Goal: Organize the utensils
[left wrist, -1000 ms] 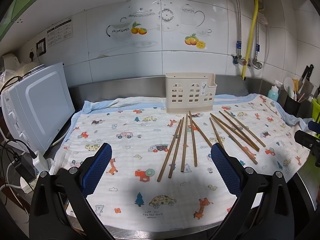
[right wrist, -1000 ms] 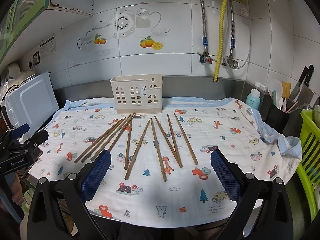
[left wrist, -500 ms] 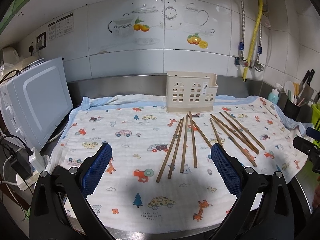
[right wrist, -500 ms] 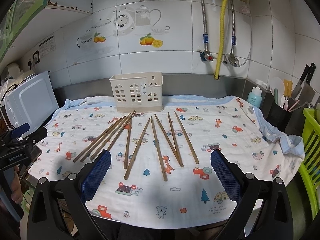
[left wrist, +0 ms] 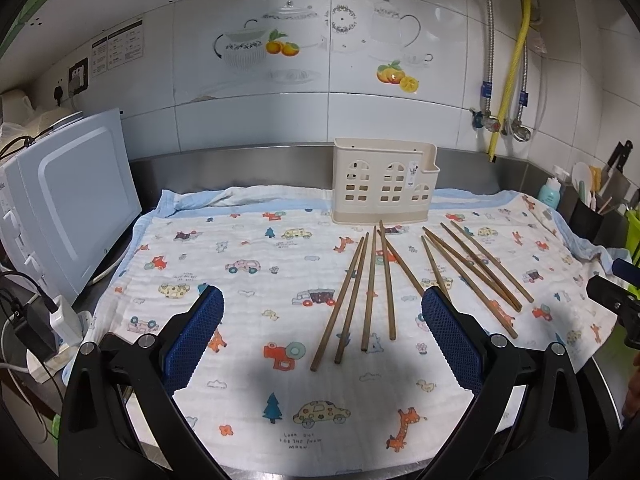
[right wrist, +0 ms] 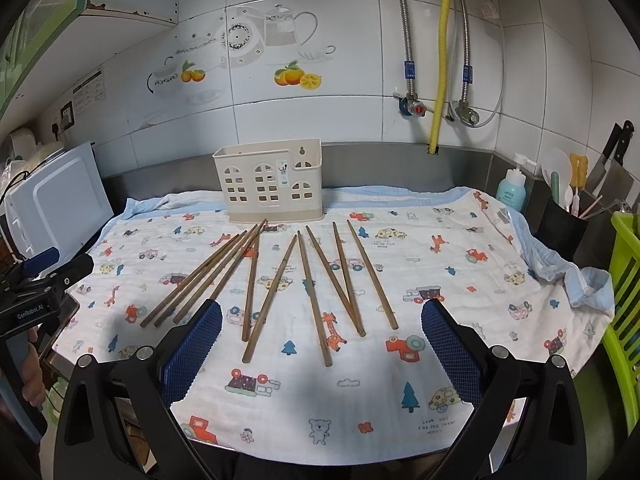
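Observation:
Several brown wooden chopsticks lie fanned out on a cartoon-print cloth; they also show in the right wrist view. A cream plastic utensil holder stands upright behind them by the wall, seen too in the right wrist view. My left gripper is open and empty, hovering near the cloth's front edge, left of the chopsticks. My right gripper is open and empty, hovering in front of the chopsticks.
A white microwave stands at the left with a power adapter beside it. A black utensil pot, knives, a blue bottle and a green basket sit at the right. Pipes run down the tiled wall.
Both views have shifted a little: the left gripper has drifted slightly right and forward. Chopsticks and holder have not moved. Both grippers stay open.

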`<state>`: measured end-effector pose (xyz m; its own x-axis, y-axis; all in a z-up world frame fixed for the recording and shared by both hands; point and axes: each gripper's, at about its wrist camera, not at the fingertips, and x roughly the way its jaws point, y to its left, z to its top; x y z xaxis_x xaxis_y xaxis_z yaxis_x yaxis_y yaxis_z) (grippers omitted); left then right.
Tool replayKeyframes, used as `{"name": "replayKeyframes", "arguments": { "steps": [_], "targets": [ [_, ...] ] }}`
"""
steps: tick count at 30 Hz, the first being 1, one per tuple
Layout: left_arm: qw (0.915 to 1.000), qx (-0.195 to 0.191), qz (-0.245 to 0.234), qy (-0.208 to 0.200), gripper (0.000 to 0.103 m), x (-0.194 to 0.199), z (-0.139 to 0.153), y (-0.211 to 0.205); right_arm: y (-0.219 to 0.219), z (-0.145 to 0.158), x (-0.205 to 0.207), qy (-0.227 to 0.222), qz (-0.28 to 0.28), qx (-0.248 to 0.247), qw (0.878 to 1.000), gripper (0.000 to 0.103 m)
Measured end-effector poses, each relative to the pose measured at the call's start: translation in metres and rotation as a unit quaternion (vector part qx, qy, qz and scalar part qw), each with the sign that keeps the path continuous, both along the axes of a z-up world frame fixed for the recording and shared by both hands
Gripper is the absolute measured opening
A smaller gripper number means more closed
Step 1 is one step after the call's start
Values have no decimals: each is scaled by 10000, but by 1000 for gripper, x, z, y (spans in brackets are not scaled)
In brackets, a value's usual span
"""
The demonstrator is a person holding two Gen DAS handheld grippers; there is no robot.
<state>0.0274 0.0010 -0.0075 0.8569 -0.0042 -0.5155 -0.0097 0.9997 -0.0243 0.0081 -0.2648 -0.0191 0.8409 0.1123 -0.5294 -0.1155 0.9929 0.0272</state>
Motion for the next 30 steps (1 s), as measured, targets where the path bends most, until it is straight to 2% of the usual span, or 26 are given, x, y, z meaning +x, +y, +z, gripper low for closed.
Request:
{"name": "replayKeyframes", "arguments": {
  "steps": [10,30],
  "targets": [
    [10000,-60,16,47,98,13,-1,1,-2,-7,13,106,2,15,9999,97],
    [9992,-77,17,397,98,48,-24,3,-12,-36,43,375,-1,80,9993,97]
  ]
}}
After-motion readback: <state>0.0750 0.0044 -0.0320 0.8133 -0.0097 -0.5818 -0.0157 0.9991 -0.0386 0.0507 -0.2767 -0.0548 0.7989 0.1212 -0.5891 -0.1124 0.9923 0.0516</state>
